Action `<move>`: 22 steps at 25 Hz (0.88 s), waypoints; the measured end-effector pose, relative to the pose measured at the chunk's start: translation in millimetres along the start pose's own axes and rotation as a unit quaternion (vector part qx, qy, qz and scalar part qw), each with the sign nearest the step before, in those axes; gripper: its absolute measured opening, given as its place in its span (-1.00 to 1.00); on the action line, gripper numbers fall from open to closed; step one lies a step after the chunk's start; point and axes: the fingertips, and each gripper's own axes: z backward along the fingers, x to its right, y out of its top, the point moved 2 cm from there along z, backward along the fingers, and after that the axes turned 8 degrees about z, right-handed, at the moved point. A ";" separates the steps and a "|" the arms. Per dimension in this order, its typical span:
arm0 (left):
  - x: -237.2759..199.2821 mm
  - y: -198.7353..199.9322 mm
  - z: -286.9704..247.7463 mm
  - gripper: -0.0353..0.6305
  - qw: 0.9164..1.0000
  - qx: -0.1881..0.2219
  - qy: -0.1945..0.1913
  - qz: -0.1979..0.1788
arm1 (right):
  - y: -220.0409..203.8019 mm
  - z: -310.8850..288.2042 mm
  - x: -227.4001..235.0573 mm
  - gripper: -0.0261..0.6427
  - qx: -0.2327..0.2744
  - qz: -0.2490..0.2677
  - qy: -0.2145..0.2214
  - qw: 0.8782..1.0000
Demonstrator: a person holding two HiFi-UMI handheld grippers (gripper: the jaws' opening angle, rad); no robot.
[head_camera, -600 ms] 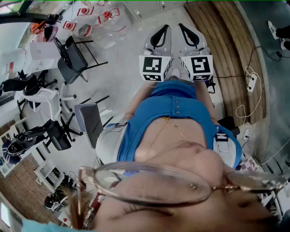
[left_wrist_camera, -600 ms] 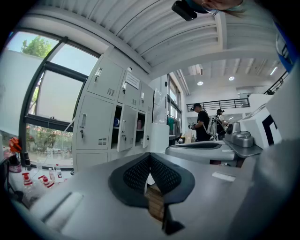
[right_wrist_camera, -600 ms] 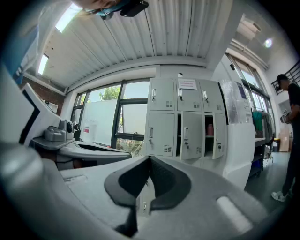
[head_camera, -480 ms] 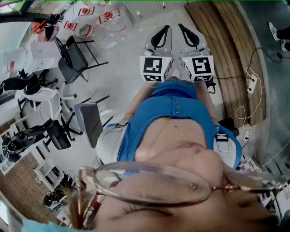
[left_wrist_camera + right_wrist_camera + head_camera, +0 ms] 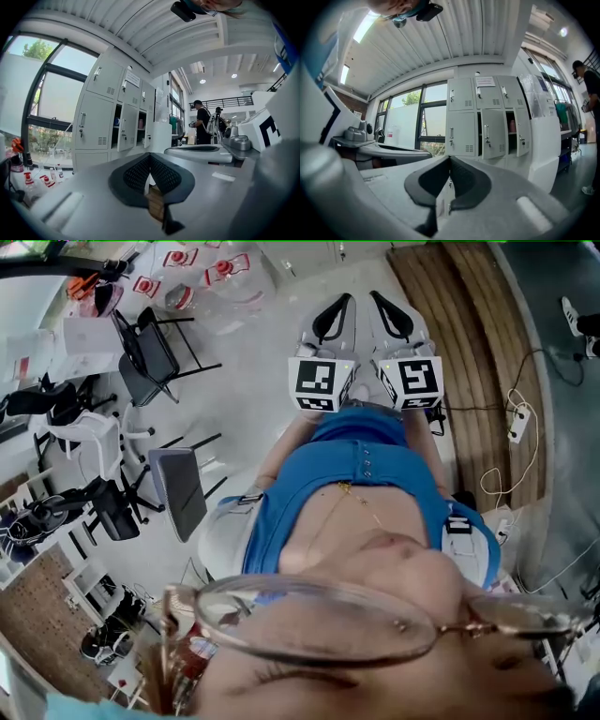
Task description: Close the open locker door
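Though half open, pale grey locker door (image 5: pixel 493 134) with slim handle (image 5: pixel 486 132).

Under me runs a pale grey floor (image 5: pixel 253 371), with a band of wooden boards (image 5: pixel 469 343) along its right side. On the grey part stand a black folding chair (image 5: pixel 150 343), a white chair (image 5: pixel 94 442) and a grey chair (image 5: pixel 178 488), with clear water jugs (image 5: pixel 220 273) farther off. A white power strip (image 5: pixel 515 423) and its looping cable (image 5: pixel 497 479) lie on the boards. The lockers (image 5: pixel 483 117) stand on this floor too.
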 end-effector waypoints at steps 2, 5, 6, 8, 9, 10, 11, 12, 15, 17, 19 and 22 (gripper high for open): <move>-4.9 1.4 -11.6 -0.89 1.000 0.000 -0.004 0.001 | -0.7 -10.4 5.6 -0.92 0.001 -0.002 0.000 1.000; -17.4 3.4 -33.6 -0.89 1.000 -0.002 -0.011 0.003 | -3.1 -31.0 17.2 -0.92 -0.001 -0.001 -0.006 1.000; -23.3 5.7 -42.6 -0.89 1.000 -0.001 -0.014 0.003 | -3.0 -40.2 21.8 -0.92 -0.001 0.000 -0.009 1.000; -36.3 11.3 -62.2 -0.89 1.000 0.000 -0.020 0.003 | -1.4 -60.3 32.1 -0.92 0.000 0.003 -0.014 1.000; -42.2 13.8 -72.4 -0.89 1.000 0.000 -0.023 0.002 | -0.7 -69.9 37.8 -0.92 0.002 0.004 -0.017 1.000; -47.4 16.3 -82.6 -0.89 1.000 0.000 -0.027 0.002 | -0.3 -79.3 44.0 -0.92 0.003 0.005 -0.021 1.000; -52.1 19.2 -92.7 -0.89 1.000 0.001 -0.031 0.001 | 0.2 -88.7 50.1 -0.92 0.003 0.006 -0.024 1.000; -56.8 22.6 -102.3 -0.89 0.999 0.002 -0.035 0.000 | 1.1 -98.4 55.5 -0.92 0.003 0.007 -0.026 1.000; -73.3 32.3 -128.8 -0.89 0.999 0.003 -0.046 -0.003 | 5.3 -128.9 67.4 -0.92 0.007 0.010 -0.028 1.000; -83.6 36.4 -145.2 -0.89 0.999 0.000 -0.052 -0.002 | 6.2 -147.6 75.9 -0.92 0.007 0.008 -0.033 0.999; -94.5 39.5 -159.2 -0.89 0.998 -0.003 -0.057 -0.001 | 5.0 -165.2 82.8 -0.92 0.004 0.007 -0.037 0.999; -112.1 41.2 -176.5 -0.89 0.998 -0.009 -0.059 0.001 | 2.2 -188.8 89.6 -0.92 0.000 0.004 -0.041 0.999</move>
